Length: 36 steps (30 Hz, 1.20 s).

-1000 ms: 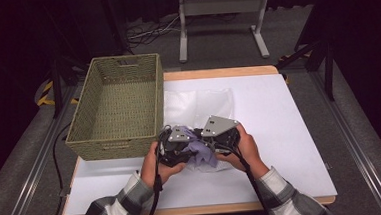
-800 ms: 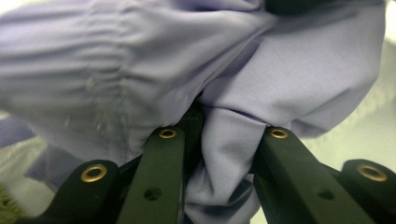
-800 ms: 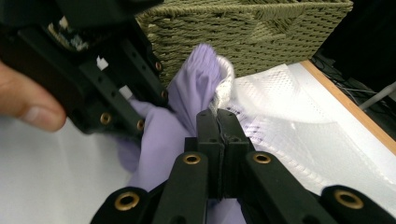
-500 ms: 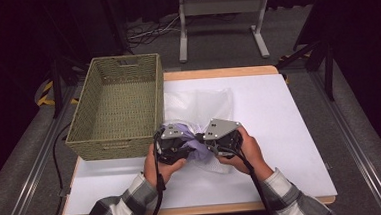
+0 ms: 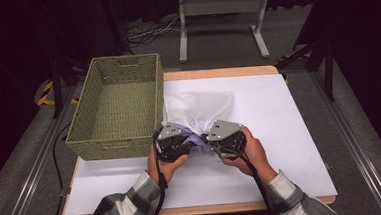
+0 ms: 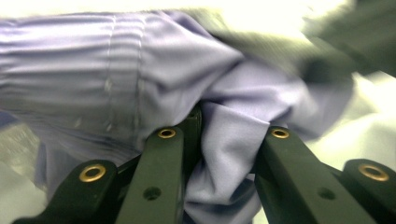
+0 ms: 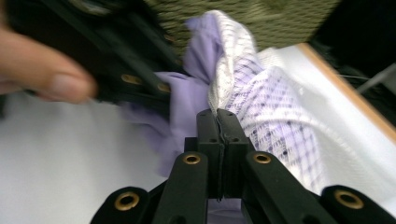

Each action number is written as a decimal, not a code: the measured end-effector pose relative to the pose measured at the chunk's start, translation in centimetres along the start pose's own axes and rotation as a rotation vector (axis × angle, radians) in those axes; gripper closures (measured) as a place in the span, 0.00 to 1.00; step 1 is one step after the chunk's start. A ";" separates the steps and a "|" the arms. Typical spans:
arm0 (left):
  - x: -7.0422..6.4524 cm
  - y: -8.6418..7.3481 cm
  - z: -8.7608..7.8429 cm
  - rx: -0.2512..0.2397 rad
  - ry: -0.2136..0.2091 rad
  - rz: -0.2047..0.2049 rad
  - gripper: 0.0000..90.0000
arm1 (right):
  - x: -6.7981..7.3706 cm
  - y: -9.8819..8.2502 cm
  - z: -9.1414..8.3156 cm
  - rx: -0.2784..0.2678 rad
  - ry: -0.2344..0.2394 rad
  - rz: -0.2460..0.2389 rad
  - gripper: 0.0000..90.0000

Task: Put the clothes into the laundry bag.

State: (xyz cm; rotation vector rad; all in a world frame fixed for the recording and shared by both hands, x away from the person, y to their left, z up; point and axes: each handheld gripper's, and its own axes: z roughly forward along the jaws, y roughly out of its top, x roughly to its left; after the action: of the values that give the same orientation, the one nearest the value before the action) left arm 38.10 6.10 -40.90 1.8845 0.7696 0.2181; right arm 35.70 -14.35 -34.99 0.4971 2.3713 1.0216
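A white mesh bag [image 5: 198, 107] lies on the white board, its mouth towards the person. A lavender cloth [image 5: 196, 137] bunches at that mouth between the two grippers. My left gripper [image 5: 186, 141] is shut on a thick fold of the lavender cloth [image 6: 140, 70], which fills the gap between its jaws [image 6: 231, 128]. My right gripper [image 5: 209, 138] has its jaws pressed together [image 7: 217, 114] on the hem of the mesh bag [image 7: 280, 121], right beside the lavender cloth [image 7: 201, 51]. The left gripper [image 7: 116, 56] and a fingertip [image 7: 46, 70] sit close at the left of the right gripper view.
A green woven basket [image 5: 115, 142] stands at the board's left, its near corner close to my left gripper. The white board [image 5: 280, 132] spreads to the right of the bag and in front of the hands. A metal stand [image 5: 217, 8] is on the floor beyond the table.
The two grippers have drawn slightly apart at the bag's mouth, spreading the cloth between them. Both grips look the same.
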 end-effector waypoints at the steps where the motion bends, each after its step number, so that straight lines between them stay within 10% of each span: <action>1: -0.1 0.0 -0.1 -0.014 -0.008 0.009 0.86 | -0.2 0.0 -0.3 -0.005 0.007 0.008 1.00; 9: -0.8 0.2 -0.8 -0.054 0.025 0.041 0.85 | 0.0 0.0 -0.8 -0.008 0.001 0.012 1.00; 18: 0.7 -0.5 1.3 -0.016 0.067 -0.098 0.84 | 1.0 0.0 0.3 0.007 0.152 0.019 1.00; 27: 0.2 -0.4 2.0 -0.056 0.073 -0.040 0.78 | 0.9 -0.1 -0.1 0.016 0.151 0.016 1.00; 31: -0.1 -0.4 2.6 -0.003 0.139 0.130 0.70 | 1.2 -0.4 0.5 0.079 0.039 -0.057 1.00; 36: 0.1 -0.5 2.6 0.057 0.086 0.195 0.51 | 0.1 -1.5 1.2 0.101 0.019 -0.039 1.00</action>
State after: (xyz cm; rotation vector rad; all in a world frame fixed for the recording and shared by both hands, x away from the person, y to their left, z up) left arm 39.16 4.30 -42.55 2.0164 0.6550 0.4051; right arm 36.13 -14.57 -36.90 0.4777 2.4487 0.8971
